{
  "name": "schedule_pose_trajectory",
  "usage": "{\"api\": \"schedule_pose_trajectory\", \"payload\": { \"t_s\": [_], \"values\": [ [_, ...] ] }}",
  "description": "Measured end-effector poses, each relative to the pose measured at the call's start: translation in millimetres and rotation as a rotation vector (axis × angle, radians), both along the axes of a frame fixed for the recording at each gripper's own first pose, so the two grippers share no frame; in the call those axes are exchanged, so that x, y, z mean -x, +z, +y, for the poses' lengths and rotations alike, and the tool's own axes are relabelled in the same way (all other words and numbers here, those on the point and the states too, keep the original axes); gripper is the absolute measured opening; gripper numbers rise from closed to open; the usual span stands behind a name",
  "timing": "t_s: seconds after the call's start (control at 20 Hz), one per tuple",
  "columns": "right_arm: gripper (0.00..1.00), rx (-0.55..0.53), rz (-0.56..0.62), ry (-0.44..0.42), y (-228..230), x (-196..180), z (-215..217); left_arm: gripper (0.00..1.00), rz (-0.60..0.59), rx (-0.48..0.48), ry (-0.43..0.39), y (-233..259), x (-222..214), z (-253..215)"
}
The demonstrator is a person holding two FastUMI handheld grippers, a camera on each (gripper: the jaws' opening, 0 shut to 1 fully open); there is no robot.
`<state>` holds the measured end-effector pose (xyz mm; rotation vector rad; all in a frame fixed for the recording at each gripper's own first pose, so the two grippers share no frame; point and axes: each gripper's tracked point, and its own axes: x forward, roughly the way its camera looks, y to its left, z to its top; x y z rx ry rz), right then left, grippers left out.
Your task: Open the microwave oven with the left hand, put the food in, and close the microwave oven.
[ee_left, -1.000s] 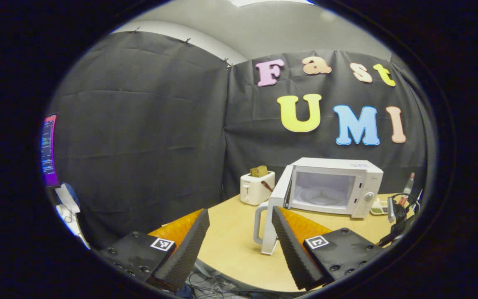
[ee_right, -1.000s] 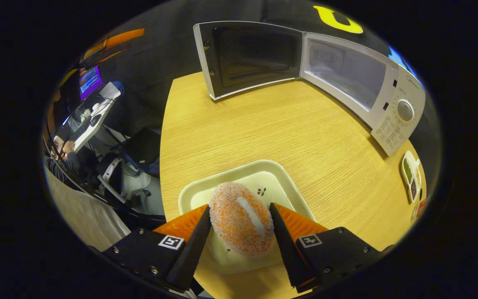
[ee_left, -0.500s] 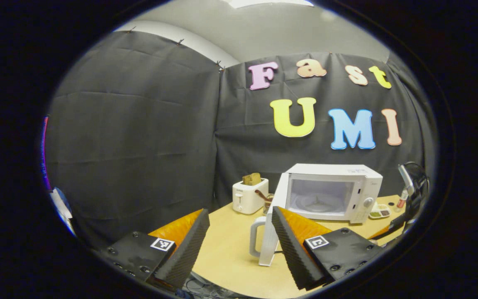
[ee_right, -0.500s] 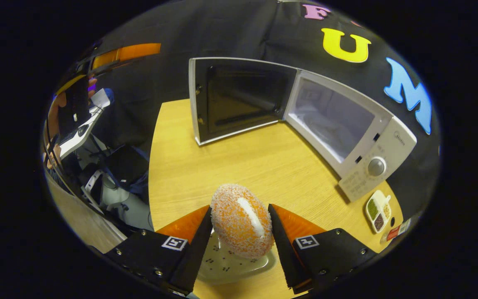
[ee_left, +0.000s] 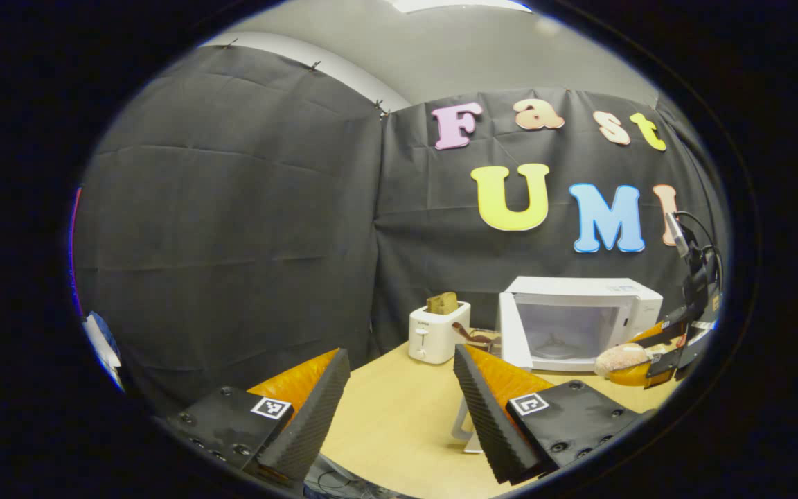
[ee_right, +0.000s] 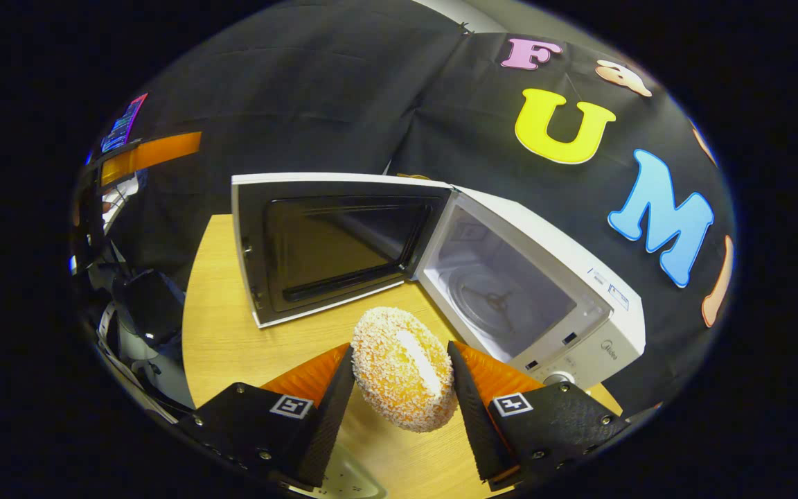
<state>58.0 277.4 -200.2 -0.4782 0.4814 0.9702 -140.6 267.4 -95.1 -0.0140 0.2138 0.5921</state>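
just ahead and right of the right gripper (ee_right: 399, 388), clamped on the orange crumb-coated bun (ee_right: 402, 367), gapes the white microwave's cavity (ee_right: 503, 298); the left gripper (ee_left: 399, 402) hangs open, empty.

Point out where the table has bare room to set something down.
Bare wood on the yellow wooden table left of the white microwave's open door, and in front of the white toaster. The empty microwave cavity is free too.

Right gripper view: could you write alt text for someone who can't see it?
The right gripper holds a sugar-coated orange doughnut between its fingers, above a wooden table. Just beyond stands a white microwave, its door swung wide open.
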Motion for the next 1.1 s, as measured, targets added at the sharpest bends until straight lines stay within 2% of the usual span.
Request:
{"api": "schedule_pose_trajectory", "payload": {
  "t_s": [0.45, 0.65, 0.85, 1.1],
  "values": [
    [0.79, 0.005, -0.121, -0.093, -11, -92, 45, 0.98, 0.057, 0.012, 0.081, -22, 16, 56],
    [0.79, 0.028, -0.165, -0.105, -37, -130, 68, 0.99, 0.098, 0.010, 0.104, -36, 23, 70],
    [0.79, 0.071, -0.239, -0.153, -66, -172, 78, 0.99, 0.123, 0.024, 0.129, -43, 33, 78],
    [0.79, 0.144, -0.276, -0.150, -101, -203, 91, 0.99, 0.157, 0.008, 0.155, -45, 48, 88]
  ]
}}
